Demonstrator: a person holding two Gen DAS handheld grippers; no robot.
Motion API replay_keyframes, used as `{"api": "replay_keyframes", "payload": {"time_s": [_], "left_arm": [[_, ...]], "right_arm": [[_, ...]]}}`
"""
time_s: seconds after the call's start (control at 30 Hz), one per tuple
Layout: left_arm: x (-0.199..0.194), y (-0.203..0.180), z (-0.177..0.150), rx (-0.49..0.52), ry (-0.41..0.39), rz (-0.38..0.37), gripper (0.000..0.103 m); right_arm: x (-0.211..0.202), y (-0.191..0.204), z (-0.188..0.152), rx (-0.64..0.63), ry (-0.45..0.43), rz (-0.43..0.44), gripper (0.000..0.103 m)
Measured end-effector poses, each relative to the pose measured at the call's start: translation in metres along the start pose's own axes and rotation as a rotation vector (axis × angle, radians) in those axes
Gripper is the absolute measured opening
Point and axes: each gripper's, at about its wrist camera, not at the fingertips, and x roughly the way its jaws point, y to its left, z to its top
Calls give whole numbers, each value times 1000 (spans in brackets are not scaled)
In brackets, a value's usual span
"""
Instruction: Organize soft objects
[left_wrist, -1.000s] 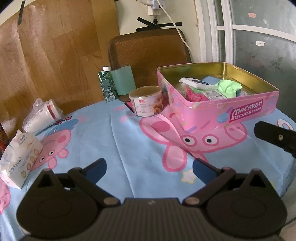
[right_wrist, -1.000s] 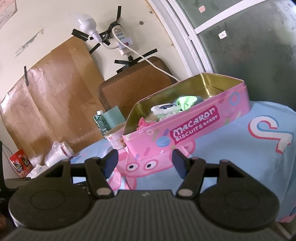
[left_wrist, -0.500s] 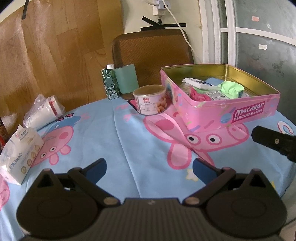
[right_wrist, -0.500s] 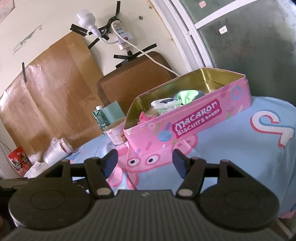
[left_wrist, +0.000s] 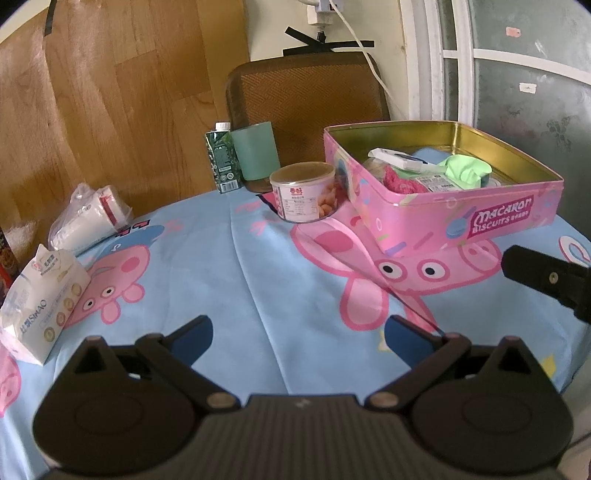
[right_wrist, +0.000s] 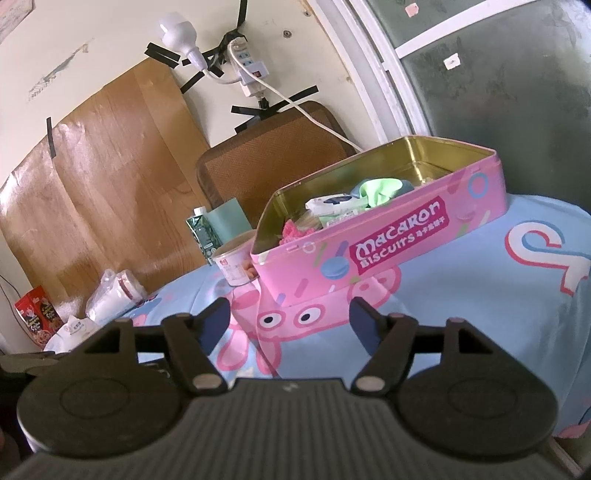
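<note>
My left tongs (left_wrist: 298, 338) gape empty; my right tongs (right_wrist: 290, 319) have just been widening, empty. Green cloth (left_wrist: 467, 170) sits in the pink tin (left_wrist: 461, 218) near the desk's far right edge (other contents half-buried).

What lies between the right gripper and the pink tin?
Only bare tablecloth separates the right gripper from the pink tin, shown in the right wrist view.

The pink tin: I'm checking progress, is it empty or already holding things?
Holding things: the pink tin contains a green cloth, something pink and packets.
</note>
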Motion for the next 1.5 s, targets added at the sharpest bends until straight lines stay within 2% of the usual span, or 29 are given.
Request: {"api": "replay_keyframes", "payload": {"time_s": [0.3,0.53,1.5], "left_arm": [[-4,-4,2,12,-8,3,103],[-7,-10,4,28,-19,1,103],[-3,-30,2,83,8,-9,103]], "right_arm": [[-4,1,0,2,-15,-4,74],[-12,4,2,-29,-72,-14,74],[-13,-10,-1,15,-79,-17,74]]}}
